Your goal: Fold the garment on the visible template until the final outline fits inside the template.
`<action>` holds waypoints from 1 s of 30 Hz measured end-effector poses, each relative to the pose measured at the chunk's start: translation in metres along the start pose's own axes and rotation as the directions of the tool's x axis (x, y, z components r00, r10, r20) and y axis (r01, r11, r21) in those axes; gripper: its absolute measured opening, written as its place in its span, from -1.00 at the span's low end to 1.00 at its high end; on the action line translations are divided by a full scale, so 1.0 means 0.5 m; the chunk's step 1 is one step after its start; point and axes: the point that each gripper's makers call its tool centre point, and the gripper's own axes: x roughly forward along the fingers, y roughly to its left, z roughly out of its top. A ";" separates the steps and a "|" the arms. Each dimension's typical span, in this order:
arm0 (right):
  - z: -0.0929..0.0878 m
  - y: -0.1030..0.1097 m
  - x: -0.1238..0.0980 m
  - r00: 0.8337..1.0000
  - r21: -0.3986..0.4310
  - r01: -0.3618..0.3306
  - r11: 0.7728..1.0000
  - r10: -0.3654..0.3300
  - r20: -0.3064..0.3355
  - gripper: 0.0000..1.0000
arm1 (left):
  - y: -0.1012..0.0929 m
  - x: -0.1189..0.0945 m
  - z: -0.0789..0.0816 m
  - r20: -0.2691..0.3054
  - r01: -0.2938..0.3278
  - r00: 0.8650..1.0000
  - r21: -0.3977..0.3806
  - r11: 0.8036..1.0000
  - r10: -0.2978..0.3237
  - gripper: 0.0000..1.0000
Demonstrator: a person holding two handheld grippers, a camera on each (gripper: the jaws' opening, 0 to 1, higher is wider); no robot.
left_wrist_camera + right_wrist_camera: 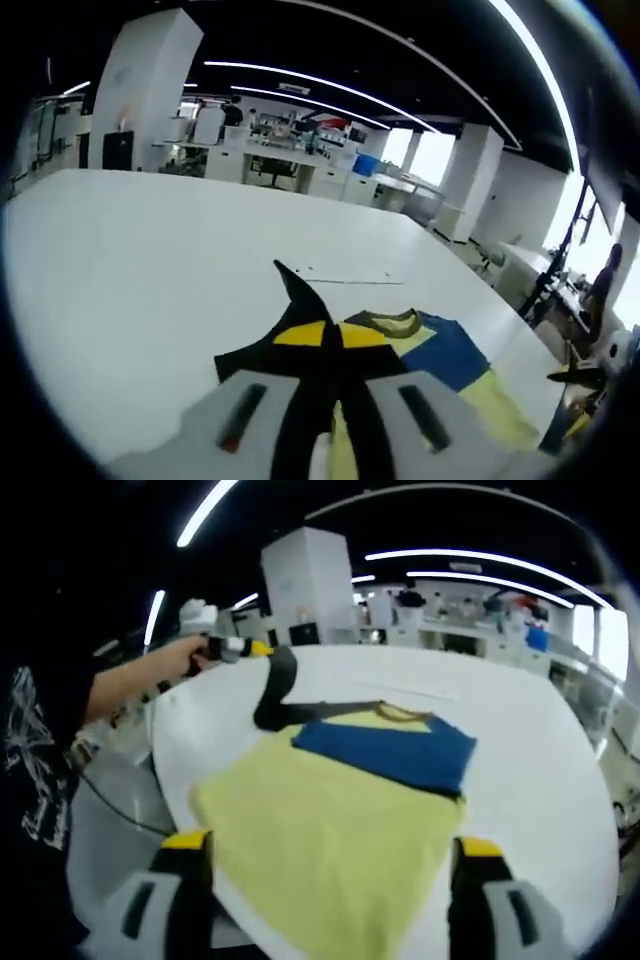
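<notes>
Your left gripper (330, 425) fingers pinch the garment's (330, 830) black sleeve, seemingly lifted off the worktop (520, 780); right gripper (325, 880) fingers spread wide.

Yellow, blue, black garment (340, 810)

I am finding no readable text, label, number or sign anywhere. The pale print on my dark shirt (40, 770) is showing only as blurred, illegible marks.
</notes>
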 end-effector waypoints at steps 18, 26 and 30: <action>-0.004 0.006 0.008 1.000 0.005 -0.014 1.000 0.014 -0.005 0.98 | -0.208 0.093 -0.002 -0.016 0.166 0.986 0.027 0.986 -0.166 -1.00; -0.008 -0.007 0.007 1.000 0.015 -0.007 1.000 0.007 -0.007 0.98 | -0.287 0.132 -0.019 -0.024 0.223 0.975 0.018 0.975 -0.223 -1.00; -0.014 -0.015 0.006 1.000 0.005 0.000 1.000 0.000 -0.030 0.98 | -0.321 0.152 -0.036 -0.044 0.250 0.967 0.010 0.968 -0.250 -1.00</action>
